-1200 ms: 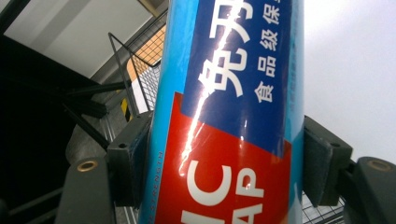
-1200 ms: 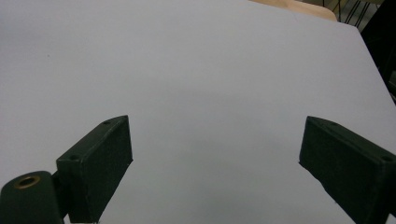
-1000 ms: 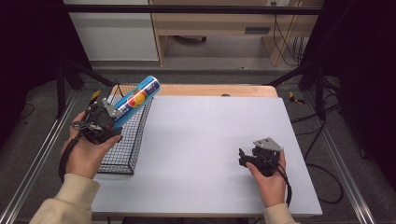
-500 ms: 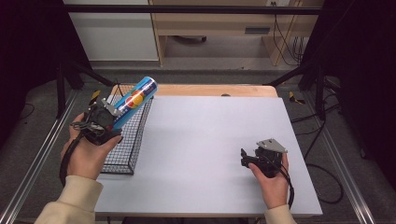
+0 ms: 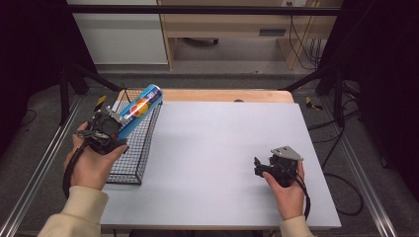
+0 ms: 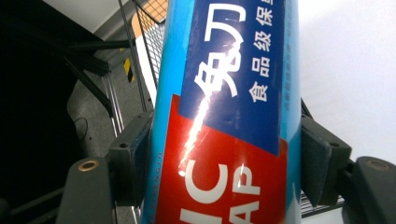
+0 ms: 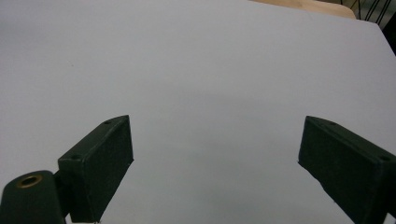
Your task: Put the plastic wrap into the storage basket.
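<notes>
Two hands on the job, one gripper in each. Nearest the person, the right gripper point(image 5: 259, 167) sits low over the grey table top point(image 5: 222, 148) at its right side, jaws spread wide with nothing between them; its own view has just bare grey surface beyond the two black pads point(image 7: 100, 163). Across on the left, the left gripper point(image 5: 118, 126) is clamped on one blue tube point(image 5: 141, 109), a long roll with a red and dark blue label and white Chinese lettering, tilted up and away from the hand. In the left gripper view the tube point(image 6: 224, 116) is pinched between both pads. It hangs above one black wire basket point(image 5: 131, 153) lying along the table's left edge. Farther back, the wooden edge point(image 5: 222, 95) of the table shows.
</notes>
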`<state>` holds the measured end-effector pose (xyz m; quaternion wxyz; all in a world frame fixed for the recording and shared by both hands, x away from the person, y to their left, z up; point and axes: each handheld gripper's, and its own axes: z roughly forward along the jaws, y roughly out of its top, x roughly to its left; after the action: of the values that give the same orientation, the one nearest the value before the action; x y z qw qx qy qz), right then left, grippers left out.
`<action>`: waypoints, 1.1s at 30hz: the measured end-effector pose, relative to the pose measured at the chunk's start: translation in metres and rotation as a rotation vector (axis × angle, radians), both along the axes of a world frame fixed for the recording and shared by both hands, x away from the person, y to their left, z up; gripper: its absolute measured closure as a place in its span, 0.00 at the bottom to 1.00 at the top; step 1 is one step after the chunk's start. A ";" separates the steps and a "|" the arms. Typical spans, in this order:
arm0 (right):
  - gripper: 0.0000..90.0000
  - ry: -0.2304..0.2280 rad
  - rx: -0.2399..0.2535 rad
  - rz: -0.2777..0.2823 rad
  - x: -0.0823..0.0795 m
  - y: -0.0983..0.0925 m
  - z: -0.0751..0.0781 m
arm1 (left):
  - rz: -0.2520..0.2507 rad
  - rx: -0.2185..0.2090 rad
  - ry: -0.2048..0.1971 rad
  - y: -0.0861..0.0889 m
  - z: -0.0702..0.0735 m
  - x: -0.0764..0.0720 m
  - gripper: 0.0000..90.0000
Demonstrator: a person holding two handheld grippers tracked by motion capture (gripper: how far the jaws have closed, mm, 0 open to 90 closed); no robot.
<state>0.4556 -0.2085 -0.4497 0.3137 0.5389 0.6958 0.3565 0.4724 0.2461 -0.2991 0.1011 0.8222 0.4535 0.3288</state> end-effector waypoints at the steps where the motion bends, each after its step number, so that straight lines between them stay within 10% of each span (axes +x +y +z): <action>1: 0.11 0.000 0.005 -0.003 0.000 -0.001 0.000 | 0.008 0.001 0.006 0.001 -0.002 0.001 0.34; 33: 0.11 0.003 0.022 -0.006 0.001 -0.009 0.001 | 0.122 0.018 0.156 0.017 -0.031 0.011 0.35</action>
<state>0.4569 -0.2171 -0.4483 0.3077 0.5448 0.6908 0.3623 0.4832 0.2629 -0.3299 0.0380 0.8171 0.5062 0.2731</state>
